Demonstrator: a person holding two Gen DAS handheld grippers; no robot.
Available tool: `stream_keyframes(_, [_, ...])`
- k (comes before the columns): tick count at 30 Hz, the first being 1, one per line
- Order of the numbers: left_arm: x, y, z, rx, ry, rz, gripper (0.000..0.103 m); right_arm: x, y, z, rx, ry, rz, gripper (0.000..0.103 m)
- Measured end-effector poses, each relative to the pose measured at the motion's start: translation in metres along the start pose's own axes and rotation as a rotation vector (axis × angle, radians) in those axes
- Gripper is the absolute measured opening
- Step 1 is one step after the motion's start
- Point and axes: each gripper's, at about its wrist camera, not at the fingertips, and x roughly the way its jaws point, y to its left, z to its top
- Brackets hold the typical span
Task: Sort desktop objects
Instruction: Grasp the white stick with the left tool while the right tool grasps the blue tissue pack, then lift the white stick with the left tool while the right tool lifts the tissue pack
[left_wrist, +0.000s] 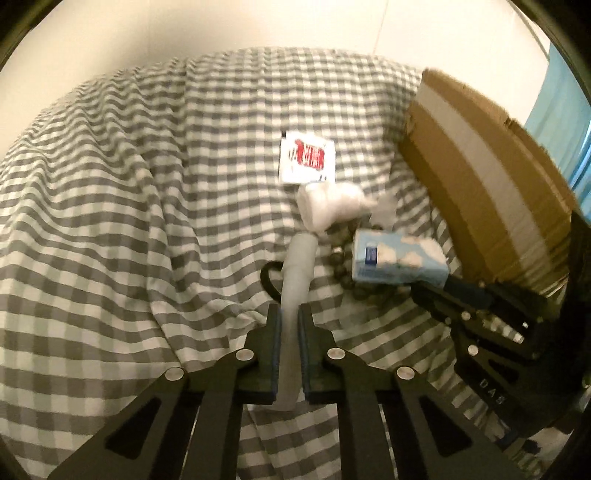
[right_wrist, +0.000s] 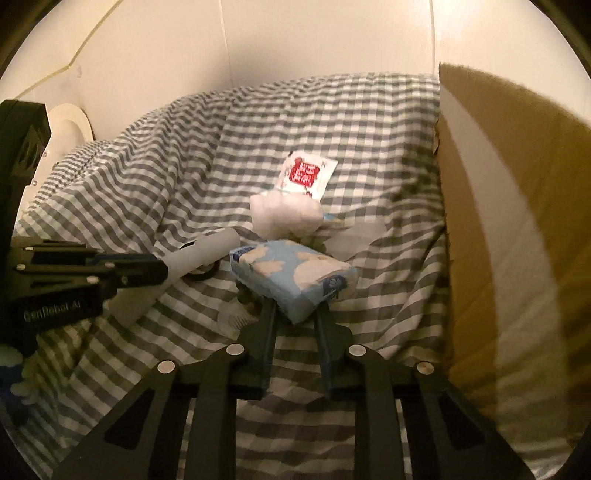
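Here, cardboard box (right_wrist: 517, 221) walling right edge

Left gripper (left_wrist: 290, 314) bottom centre, jaws clamped on white tube (left_wrist: 295, 273). Right gripper (right_wrist: 293, 306) bottom centre, jaws pinching blue tissue pack (right_wrist: 295, 277).

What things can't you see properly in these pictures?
- Dark beads, left wrist view: mostly hidden behind the blue tissue pack; what they are is unclear.
- Cardboard box, right wrist view: cut off by the right edge and blurred; its inside is unseen.
- Red-and-white packet, both views: print too blurred to read.
- Black loop, left wrist view: partly behind the white tube.
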Motion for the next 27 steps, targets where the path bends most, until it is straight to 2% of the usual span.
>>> stream_keyframes(5, [-0.014, -0.003, 0.000, -0.020, -0.052, -0.013, 0.008, -0.018, 0.002, 0.002, -0.013, -0.042, -0.001, 0.014])
stream_keyframes(7, [-0.020, -0.001, 0.003, -0.030, -0.073, -0.011, 0.008, -0.025, 0.003, 0.002, -0.019, -0.058, 0.004, 0.000])
stream_keyframes(15, [-0.045, 0.001, 0.008, -0.060, -0.144, -0.020, 0.008, -0.041, 0.009, 0.003, -0.049, -0.087, 0.004, 0.000])
stream_keyframes(18, [-0.049, 0.004, 0.009, -0.070, -0.154, -0.016, 0.008, -0.037, 0.019, 0.004, -0.124, -0.066, -0.077, 0.001])
stream_keyframes(19, [-0.048, 0.005, 0.010, -0.071, -0.156, -0.014, 0.008, -0.033, 0.020, 0.003, -0.135, -0.053, -0.096, 0.014])
stream_keyframes(20, [-0.048, 0.006, 0.010, -0.074, -0.159, -0.013, 0.008, -0.030, 0.020, 0.002, -0.138, -0.041, -0.107, 0.046])
stream_keyframes(21, [-0.049, 0.007, 0.010, -0.077, -0.160, -0.015, 0.008, -0.028, 0.017, 0.001, -0.141, -0.042, -0.120, 0.058])
stream_keyframes(23, [-0.048, 0.007, 0.011, -0.078, -0.162, -0.016, 0.008, -0.022, 0.021, 0.001, -0.182, -0.050, -0.133, 0.059])
stream_keyframes(25, [-0.046, 0.008, 0.012, -0.081, -0.160, -0.013, 0.008, -0.009, 0.029, 0.001, -0.261, -0.028, -0.192, 0.060])
stream_keyframes(27, [-0.045, 0.009, 0.013, -0.086, -0.157, -0.015, 0.008, 0.006, 0.031, 0.000, -0.296, 0.008, -0.199, 0.060])
